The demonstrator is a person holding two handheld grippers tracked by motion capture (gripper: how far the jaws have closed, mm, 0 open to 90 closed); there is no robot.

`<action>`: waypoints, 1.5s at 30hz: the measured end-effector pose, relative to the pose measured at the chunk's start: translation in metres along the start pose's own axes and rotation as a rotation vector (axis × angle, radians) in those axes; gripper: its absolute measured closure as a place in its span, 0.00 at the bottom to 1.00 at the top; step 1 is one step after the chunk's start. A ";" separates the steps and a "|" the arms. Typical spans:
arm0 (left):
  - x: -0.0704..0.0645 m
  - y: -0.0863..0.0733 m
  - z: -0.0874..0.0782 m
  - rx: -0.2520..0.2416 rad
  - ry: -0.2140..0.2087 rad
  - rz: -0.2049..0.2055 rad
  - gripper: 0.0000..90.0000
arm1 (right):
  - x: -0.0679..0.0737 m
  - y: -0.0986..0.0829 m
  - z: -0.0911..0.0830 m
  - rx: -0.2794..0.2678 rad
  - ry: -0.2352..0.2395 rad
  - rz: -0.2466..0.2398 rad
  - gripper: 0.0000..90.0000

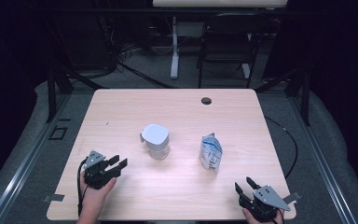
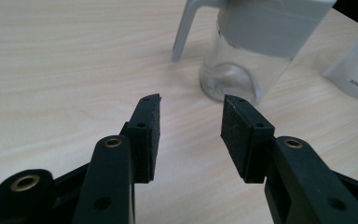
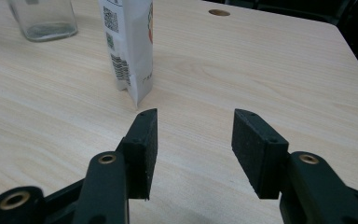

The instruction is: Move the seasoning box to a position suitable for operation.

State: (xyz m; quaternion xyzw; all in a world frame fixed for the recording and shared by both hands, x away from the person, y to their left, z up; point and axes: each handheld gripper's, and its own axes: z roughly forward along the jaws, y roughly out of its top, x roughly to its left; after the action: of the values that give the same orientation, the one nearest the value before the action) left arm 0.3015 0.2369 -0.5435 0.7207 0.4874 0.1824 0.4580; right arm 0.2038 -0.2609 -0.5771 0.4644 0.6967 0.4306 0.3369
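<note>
Two things sit out near the middle of the table (image 1: 121, 100): a clear glass pitcher (image 1: 155, 141) with a white lid and handle, and just to its right, a bit toward the right edge, a white pouch (image 1: 211, 152) standing upright. They're near each other but not touching. Past them, close to the far edge, there's a small cable hole (image 1: 206, 100) in the tabletop.

The left gripper (image 1: 113, 166) hovers near the front-left corner, claw spread wide with nothing between the pads, aimed at the pitcher's base. In the left gripper view the glass bottom is just beyond the pad tips, handle off to the left. The right gripper (image 1: 244, 185) is down by the front-right corner, also spread and empty, pointing at the pouch's bottom corner.

So I'd call this the approach step, nothing grabbed yet. My guess is the pouch goes into the pitcher, but the lid looks shut (hard to tell from above), so it may need dealing with first. Next move probably calls for the left claw sliding forward around the glass body to steady it, and the right one closing gently on the pouch, which looks soft and easy to tip.
</note>
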 end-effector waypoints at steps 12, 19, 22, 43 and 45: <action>-0.002 0.028 0.021 -0.001 -0.007 0.058 0.67 | -0.002 -0.001 -0.001 -0.031 -0.027 0.013 0.56; -0.002 0.036 0.034 -0.003 0.021 0.037 0.67 | -0.004 -0.002 -0.003 -0.017 -0.014 0.017 0.55; 0.000 0.038 0.040 0.001 0.025 0.025 0.67 | -0.006 -0.002 -0.004 -0.018 -0.016 0.020 0.55; -0.003 0.051 0.085 0.080 0.064 0.147 0.66 | -0.008 -0.002 -0.006 -0.026 -0.012 0.030 0.53; -0.004 0.051 0.091 0.101 0.068 0.159 0.68 | -0.009 -0.002 -0.006 -0.024 -0.015 0.033 0.53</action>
State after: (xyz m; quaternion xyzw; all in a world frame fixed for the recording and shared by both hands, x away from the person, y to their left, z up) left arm 0.3921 0.1844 -0.5468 0.7727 0.4525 0.2176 0.3884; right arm 0.2006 -0.2714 -0.5759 0.4751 0.6811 0.4409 0.3406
